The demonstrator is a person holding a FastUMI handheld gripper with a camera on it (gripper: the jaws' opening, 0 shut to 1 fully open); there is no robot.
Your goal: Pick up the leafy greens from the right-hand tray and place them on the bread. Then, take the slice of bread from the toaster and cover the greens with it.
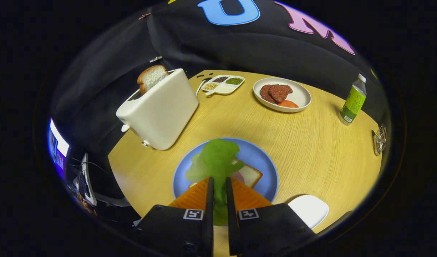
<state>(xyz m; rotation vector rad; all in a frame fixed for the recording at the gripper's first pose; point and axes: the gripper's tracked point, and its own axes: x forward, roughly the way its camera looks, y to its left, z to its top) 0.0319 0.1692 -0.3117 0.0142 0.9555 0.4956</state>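
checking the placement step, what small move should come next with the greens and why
Probably lower a little and open. The gripper is shut on the greens, which hang over the bread on the blue plate, so they look roughly in place for release. The toaster slice comes after.

Wood-grain table [311,142], matt; toaster [161,110] smooth, perhaps plastic; plate [261,160] glossy; leafy greens [214,160] waxy-looking.

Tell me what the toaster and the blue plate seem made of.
Toaster: likely smooth white plastic or enamelled metal, with a soft even sheen. Blue plate: matte, probably plastic or glazed ceramic; no glare. The tongs grip the leafy greens above it.
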